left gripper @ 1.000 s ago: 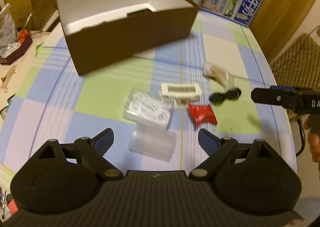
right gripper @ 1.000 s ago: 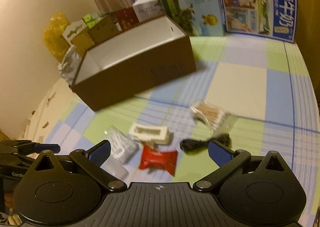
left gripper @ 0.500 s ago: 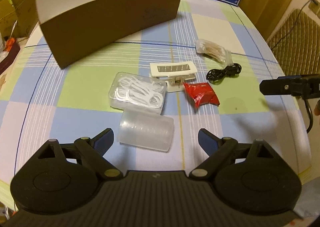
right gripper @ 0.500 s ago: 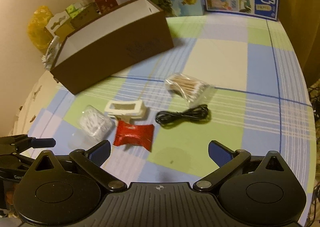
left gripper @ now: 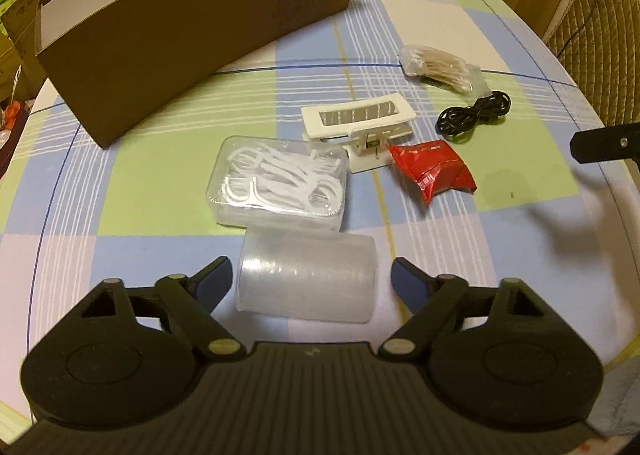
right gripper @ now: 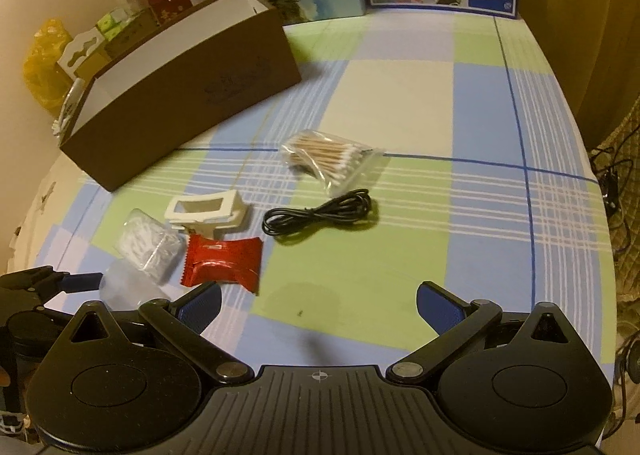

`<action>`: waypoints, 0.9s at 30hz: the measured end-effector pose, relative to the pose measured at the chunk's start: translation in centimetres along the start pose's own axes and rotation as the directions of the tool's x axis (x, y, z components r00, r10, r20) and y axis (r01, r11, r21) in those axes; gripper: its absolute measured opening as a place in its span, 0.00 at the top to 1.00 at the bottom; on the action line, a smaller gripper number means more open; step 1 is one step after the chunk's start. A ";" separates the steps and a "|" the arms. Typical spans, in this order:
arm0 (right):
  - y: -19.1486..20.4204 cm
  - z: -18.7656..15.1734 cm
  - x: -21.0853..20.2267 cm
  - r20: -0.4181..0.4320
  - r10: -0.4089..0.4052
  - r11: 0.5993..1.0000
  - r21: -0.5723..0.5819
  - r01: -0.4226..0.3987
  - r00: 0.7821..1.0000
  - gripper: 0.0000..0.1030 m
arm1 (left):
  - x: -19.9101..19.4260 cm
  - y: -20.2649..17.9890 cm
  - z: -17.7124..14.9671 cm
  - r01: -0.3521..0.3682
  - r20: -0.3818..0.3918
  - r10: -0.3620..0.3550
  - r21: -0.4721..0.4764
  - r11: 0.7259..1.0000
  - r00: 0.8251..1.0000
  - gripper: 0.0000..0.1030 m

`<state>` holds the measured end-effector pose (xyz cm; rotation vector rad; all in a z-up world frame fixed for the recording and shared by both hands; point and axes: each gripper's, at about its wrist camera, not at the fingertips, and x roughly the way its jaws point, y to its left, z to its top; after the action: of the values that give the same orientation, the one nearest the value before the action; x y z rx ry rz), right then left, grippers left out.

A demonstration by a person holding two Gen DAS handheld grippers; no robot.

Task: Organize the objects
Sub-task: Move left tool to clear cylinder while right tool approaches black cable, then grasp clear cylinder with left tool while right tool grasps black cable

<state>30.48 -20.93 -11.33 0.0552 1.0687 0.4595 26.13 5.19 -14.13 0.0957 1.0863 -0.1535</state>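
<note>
The clear plastic cylinder [left gripper: 307, 278] lies on its side on the bench [left gripper: 132, 175], near the bench's front edge, its long axis running left to right across the left wrist view. The left gripper [left gripper: 311, 282] is spread wide, one finger on either side of the cylinder's ends; whether they touch it I cannot tell. Just behind the cylinder, touching it, sits the clear box of floss picks [left gripper: 280, 183], then the white clip [left gripper: 360, 123], the red packet [left gripper: 434, 171], the coiled black cable [left gripper: 474, 115] and the bag of cotton swabs [left gripper: 440, 67]. The brown box [left gripper: 192, 35] stands towards the far left corner. The right gripper [right gripper: 318, 305] is wide open, holding nothing, above bare cloth.
</note>
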 end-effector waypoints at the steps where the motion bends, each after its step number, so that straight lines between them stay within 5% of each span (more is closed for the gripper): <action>1: 0.0 0.0 0.1 -0.001 -0.002 1.000 0.001 0.002 1.000 0.02 | 0.2 0.0 0.1 0.003 -0.003 -0.003 0.003 1.000 1.000 0.26; 4: 0.0 0.1 0.3 -0.002 -0.006 1.000 0.004 0.006 1.000 0.02 | 0.5 0.0 0.0 0.003 -0.007 -0.003 0.011 1.000 1.000 0.33; 11: 0.4 0.4 1.0 0.021 -0.009 1.000 -0.022 0.010 1.000 0.02 | -0.4 0.5 -0.9 -0.015 0.013 0.015 0.018 1.000 1.000 0.33; 27: 1.2 2.9 7.0 0.076 -0.012 0.993 -0.116 0.021 0.997 0.02 | -2.7 6.9 -1.8 -0.143 0.035 0.150 -0.155 0.978 0.988 0.33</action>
<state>35.34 -16.59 -15.45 -0.0394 0.9661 0.5003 24.47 12.51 -12.54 0.0353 1.0373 0.0598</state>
